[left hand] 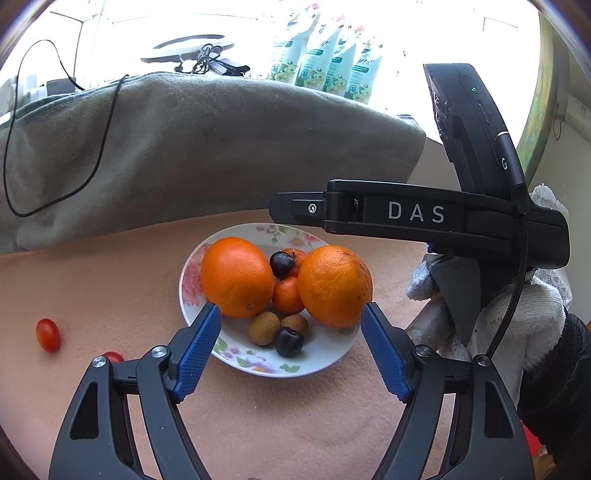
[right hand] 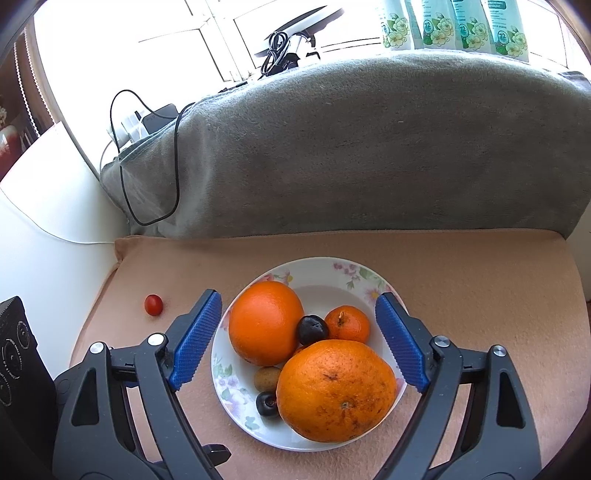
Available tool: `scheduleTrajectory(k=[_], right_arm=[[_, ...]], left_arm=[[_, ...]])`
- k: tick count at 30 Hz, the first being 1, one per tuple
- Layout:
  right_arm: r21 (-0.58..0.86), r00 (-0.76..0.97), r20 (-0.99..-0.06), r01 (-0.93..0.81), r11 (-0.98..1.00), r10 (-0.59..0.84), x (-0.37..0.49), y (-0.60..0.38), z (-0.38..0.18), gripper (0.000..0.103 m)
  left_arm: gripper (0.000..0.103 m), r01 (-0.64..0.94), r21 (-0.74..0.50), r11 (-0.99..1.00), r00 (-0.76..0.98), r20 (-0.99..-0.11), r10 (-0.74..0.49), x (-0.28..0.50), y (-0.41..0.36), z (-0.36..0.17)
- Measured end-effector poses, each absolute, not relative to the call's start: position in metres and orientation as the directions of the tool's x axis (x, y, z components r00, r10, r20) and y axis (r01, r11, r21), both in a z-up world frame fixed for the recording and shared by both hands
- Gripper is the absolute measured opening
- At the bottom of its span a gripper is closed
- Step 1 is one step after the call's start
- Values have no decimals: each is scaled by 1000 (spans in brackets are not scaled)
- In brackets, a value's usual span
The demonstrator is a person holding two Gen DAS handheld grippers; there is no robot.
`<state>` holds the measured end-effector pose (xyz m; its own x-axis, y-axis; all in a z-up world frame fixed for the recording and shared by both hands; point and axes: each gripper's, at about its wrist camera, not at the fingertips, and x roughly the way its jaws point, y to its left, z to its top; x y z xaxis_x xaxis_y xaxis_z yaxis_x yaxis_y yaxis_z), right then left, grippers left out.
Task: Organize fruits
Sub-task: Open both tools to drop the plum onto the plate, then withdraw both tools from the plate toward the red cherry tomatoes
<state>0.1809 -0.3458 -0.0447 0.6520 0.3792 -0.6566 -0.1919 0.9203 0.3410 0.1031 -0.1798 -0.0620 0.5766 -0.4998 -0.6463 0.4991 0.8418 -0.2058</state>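
A white floral plate (left hand: 236, 354) (right hand: 325, 273) on the peach cloth holds two large oranges (left hand: 236, 277) (right hand: 334, 389), small tangerines (left hand: 287, 295) (right hand: 348, 324), dark cherries (left hand: 289, 341) (right hand: 313, 329) and brown longans (left hand: 263, 328) (right hand: 266, 378). My left gripper (left hand: 291, 312) is open and empty above the plate's near side. My right gripper (right hand: 299, 299) is open and empty, its fingers on either side of the plate; its body shows in the left wrist view (left hand: 413, 214). Two cherry tomatoes (left hand: 48, 334) (left hand: 112, 356) lie on the cloth left of the plate; one shows in the right wrist view (right hand: 153, 304).
A grey blanket (left hand: 184, 147) (right hand: 369, 147) with a black cable (left hand: 55, 195) covers a raised block behind the cloth. Green detergent pouches (left hand: 325, 62) (right hand: 454, 26) stand by the window. A white surface (right hand: 44, 229) lies left. A gloved hand (left hand: 517, 325) holds the right gripper.
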Motion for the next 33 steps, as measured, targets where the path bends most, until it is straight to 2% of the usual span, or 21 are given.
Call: scheduleTrajectory(k=[33], right_arm=[[353, 688, -588, -256, 900, 426, 143, -304, -23, 88]], left_arm=[[80, 382, -215, 899, 657, -621, -428, 99, -102, -52]])
